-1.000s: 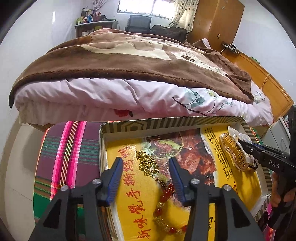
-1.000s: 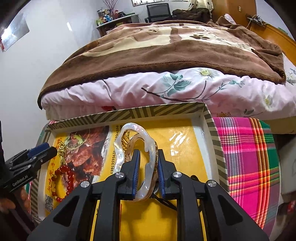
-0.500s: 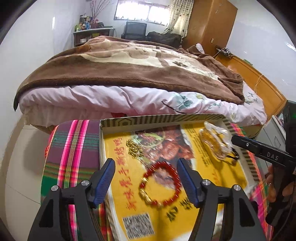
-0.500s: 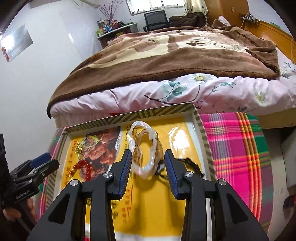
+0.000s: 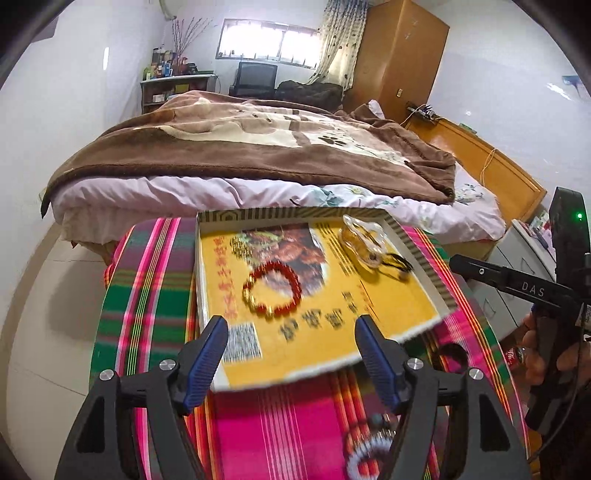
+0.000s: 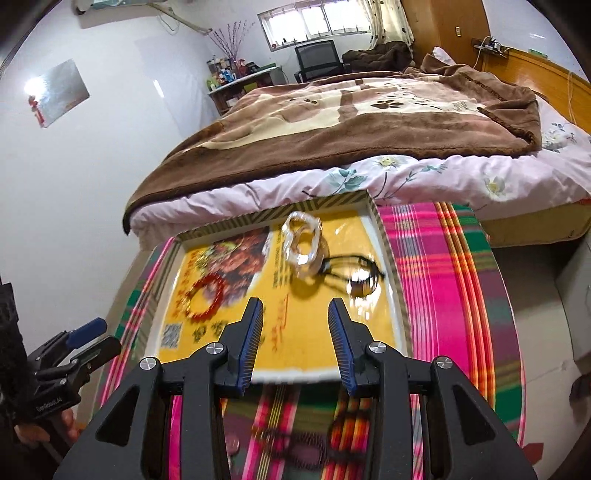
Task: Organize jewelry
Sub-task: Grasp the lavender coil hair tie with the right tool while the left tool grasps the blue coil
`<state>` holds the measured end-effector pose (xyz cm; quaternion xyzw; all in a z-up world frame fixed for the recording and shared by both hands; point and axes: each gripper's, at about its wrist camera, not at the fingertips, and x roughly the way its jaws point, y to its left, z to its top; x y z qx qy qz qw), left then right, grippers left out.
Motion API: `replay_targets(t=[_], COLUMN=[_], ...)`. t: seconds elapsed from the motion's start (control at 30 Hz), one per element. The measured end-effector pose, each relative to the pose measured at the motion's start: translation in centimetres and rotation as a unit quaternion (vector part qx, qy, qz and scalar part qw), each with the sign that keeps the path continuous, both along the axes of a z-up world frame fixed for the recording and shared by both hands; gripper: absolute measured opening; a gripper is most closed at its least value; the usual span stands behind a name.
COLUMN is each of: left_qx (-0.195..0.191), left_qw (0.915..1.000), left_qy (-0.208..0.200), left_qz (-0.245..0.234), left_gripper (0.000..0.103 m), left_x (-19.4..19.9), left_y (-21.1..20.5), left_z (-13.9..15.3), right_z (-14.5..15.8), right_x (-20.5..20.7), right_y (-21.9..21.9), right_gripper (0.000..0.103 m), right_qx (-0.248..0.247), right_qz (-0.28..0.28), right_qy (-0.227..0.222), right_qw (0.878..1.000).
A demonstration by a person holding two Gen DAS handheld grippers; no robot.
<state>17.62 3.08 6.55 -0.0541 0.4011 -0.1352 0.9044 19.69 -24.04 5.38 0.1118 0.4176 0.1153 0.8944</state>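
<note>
- Left wrist view: the left gripper [image 5: 291,354] has pulled back and up from the tray [image 5: 417,254], jaws wide and holding nothing, where a second ago they straddled the beads.
- The red bead bracelet [image 5: 271,288] now lies as an open ring in the tray's middle, with the gold chain [image 5: 240,246] heaped just beyond it on the far left.
- On the far right of the tray sits the shell bangle [image 5: 364,242], a dark cord [image 5: 397,263] trailing beside it.
- By my reading, these pieces are placed, and more blurred jewelry [image 5: 369,450] waits on the near cloth.
- Right wrist view: the right gripper [image 6: 297,341] has let go of the shell bangle [image 6: 303,243] it was clamping a second ago; its jaws stand wide and empty, backed off to the tray's near edge.
- The red bracelet [image 6: 207,299] shows at the left, the cord and its pendant [image 6: 360,286] at the right.
- Surface and room: the tray rests on a pink and green plaid cloth [image 6: 450,280]; behind it is a bed [image 6: 369,122] with a brown blanket, a window [image 6: 317,20] and a wardrobe [image 5: 399,62] beyond.
</note>
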Motion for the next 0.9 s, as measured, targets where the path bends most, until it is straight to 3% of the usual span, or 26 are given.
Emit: replay_targets(t=[0.13, 0.4, 0.6, 0.9], left_qx=[-0.006, -0.009, -0.024, -0.034], left_qw=[1.0, 0.9998, 0.9995, 0.9989], left_qy=[-0.002, 0.002, 0.015, 0.031], left_qz=[0.0, -0.017, -0.015, -0.007], left_gripper=[0.078, 0.079, 0.08, 0.08], left_x=[-3.1, -9.5, -11.5, -12.4], left_y=[0.4, 0.4, 0.8, 1.1], left_z=[-0.1, -1.6, -3.1, -4.5], right_z=[-0.6, -3.9, -7.2, -8.9], right_x=[-3.4, -10.6, -14.8, -18.0], right_y=[0.3, 1.0, 2.6, 5.5], right_gripper=[0.038, 0.038, 0.038, 0.038], right_qx=[-0.003, -0.007, -0.033, -0.077], right_qz=[0.024, 0.102, 0.182, 0.262], right_qy=[-0.002, 0.011, 0.04, 0.036], right_qw=[1.0, 0.995, 0.982, 0.961])
